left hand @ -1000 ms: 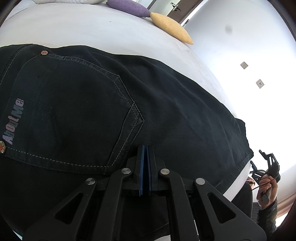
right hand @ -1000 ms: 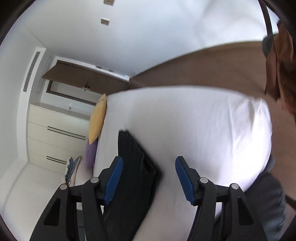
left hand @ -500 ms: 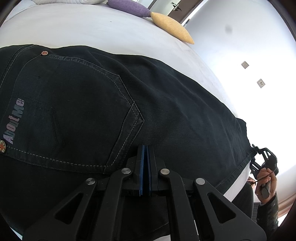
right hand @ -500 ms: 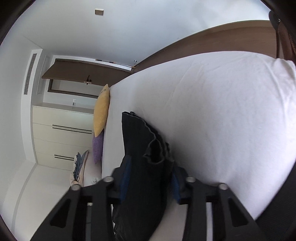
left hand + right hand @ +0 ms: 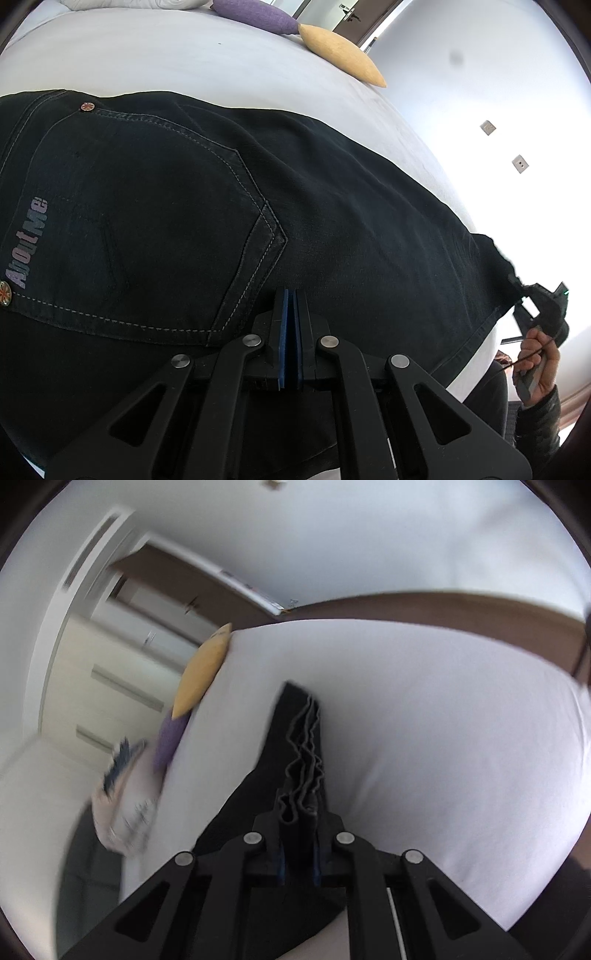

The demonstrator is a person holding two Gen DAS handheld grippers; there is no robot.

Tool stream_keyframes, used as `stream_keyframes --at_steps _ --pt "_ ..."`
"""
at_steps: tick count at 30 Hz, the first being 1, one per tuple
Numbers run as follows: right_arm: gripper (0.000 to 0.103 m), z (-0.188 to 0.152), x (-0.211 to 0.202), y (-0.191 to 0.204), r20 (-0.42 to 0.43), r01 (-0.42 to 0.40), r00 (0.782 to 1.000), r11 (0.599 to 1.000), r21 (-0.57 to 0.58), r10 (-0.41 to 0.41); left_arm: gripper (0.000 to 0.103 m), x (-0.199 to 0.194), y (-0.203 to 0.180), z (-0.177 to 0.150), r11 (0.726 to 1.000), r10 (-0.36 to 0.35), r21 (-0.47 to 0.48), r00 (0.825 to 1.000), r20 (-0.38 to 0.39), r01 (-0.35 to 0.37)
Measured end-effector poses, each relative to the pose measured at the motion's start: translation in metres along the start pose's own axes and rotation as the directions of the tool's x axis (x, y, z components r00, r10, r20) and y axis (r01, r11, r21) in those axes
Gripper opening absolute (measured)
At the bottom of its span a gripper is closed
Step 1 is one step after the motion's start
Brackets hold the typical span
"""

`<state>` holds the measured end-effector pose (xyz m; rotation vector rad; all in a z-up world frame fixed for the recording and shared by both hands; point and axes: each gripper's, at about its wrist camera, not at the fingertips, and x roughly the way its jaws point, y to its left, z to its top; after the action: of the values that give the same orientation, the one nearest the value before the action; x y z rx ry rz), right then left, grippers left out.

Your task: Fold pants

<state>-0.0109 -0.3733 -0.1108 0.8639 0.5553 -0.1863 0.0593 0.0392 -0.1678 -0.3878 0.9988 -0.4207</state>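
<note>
Black pants (image 5: 229,206) lie spread on a white bed (image 5: 184,62), back pocket with "AboutMe" lettering up. My left gripper (image 5: 291,302) rests on the pants just below the pocket tip, its blue pads pressed together with nothing seen between them. My right gripper (image 5: 298,827) is shut on the bunched leg hems of the pants (image 5: 303,746) and holds them lifted off the bed (image 5: 443,720). In the left wrist view the right gripper (image 5: 532,299) shows at the far right, pulling the hem corner up.
A yellow pillow (image 5: 340,55) and a purple pillow (image 5: 255,14) lie at the bed's far edge; both also show in the right wrist view (image 5: 201,672). A cream drawer unit (image 5: 99,686) and a dark doorway stand beyond. A patterned pillow (image 5: 125,790) lies at the left.
My right gripper moved onto the pants' hem end, shut on it and lifted it, so the hem corner rose. My left gripper stayed in place and shut.
</note>
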Motion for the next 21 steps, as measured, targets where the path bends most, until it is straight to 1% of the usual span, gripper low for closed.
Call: stream_keyframes --at_steps 2,4,5,6,7,8,9,10,11,12,14,15,16,17,19,20,21 --pt "0.011 -0.014 -0.002 0.042 0.008 0.020 1.000 0.982 -0.189 -0.019 0.003 0.001 -0.001 0.000 1.000 0.000 0.000 1.000 0.000 0.000" --pt "0.011 -0.040 0.001 0.085 0.016 0.042 0.999 0.916 -0.399 -0.039 0.003 0.001 -0.001 0.000 1.000 0.000 -0.001 1.000 -0.001 0.000" --pt "0.011 -0.061 0.004 0.108 0.030 0.068 0.998 0.844 -0.531 -0.062 0.003 0.001 -0.001 0.000 1.000 -0.001 -0.003 1.000 -0.001 0.001" --pt "0.011 -0.084 0.010 0.127 0.048 0.100 0.995 0.757 -0.646 -0.091 0.003 0.001 -0.001 0.000 1.000 -0.001 -0.004 1.000 -0.001 0.001" --pt "0.011 -0.103 0.017 0.139 0.061 0.126 0.991 0.680 -0.722 -0.119 0.003 0.001 0.000 0.001 1.000 -0.002 -0.005 1.000 0.000 0.002" --pt "0.011 -0.123 0.025 0.148 0.067 0.143 0.987 0.606 -0.783 -0.146 0.003 0.001 0.000 0.001 1.000 -0.001 -0.007 1.000 0.001 0.001" --pt "0.011 -0.140 0.034 0.152 0.063 0.147 0.984 0.546 -0.825 -0.169 0.003 0.001 -0.001 0.001 1.000 0.001 -0.009 1.000 0.004 -0.001" --pt "0.011 -0.155 0.046 0.154 0.050 0.145 0.979 0.498 -0.855 -0.199 0.003 0.000 -0.002 0.000 1.000 0.004 -0.012 1.000 0.007 -0.004" --pt "0.011 -0.165 0.057 0.151 0.042 0.150 0.972 0.472 -0.869 -0.231 0.003 0.000 -0.003 0.000 1.000 0.009 -0.013 1.000 0.008 -0.009" --pt "0.011 -0.170 0.065 0.146 0.039 0.157 0.966 0.461 -0.874 -0.256 0.003 -0.001 -0.006 0.001 1.000 0.019 -0.013 1.000 0.007 -0.019" --pt "0.011 -0.175 0.069 0.139 0.053 0.169 0.964 0.452 -0.876 -0.259 0.003 -0.002 -0.014 0.002 0.999 0.046 -0.001 0.999 0.004 -0.046" --pt "0.011 -0.176 0.068 0.138 0.066 0.176 0.964 0.435 -0.883 -0.258 0.003 -0.003 -0.019 0.003 0.998 0.057 0.003 0.998 0.006 -0.057" --pt "0.011 -0.178 0.068 0.140 0.079 0.184 0.963 0.415 -0.891 -0.258 0.003 -0.003 -0.022 0.004 0.999 0.050 -0.006 0.999 0.009 -0.050" --pt "0.011 -0.180 0.068 0.140 0.088 0.189 0.962 0.401 -0.896 -0.257 0.003 -0.004 -0.024 0.004 0.999 0.026 -0.027 1.000 0.015 -0.026" --pt "0.011 -0.182 0.067 0.142 0.103 0.198 0.961 0.383 -0.902 -0.255 0.004 -0.005 -0.028 0.006 0.997 -0.022 -0.067 0.999 0.031 0.024" --pt "0.011 -0.184 0.067 0.142 0.111 0.203 0.961 0.373 -0.905 -0.253 0.009 -0.006 -0.032 0.006 0.996 -0.038 -0.081 0.999 0.034 0.041" --pt "0.011 -0.185 0.066 0.143 0.119 0.208 0.961 0.363 -0.908 -0.252 0.019 -0.005 -0.035 0.007 0.995 -0.047 -0.085 0.998 0.031 0.049"
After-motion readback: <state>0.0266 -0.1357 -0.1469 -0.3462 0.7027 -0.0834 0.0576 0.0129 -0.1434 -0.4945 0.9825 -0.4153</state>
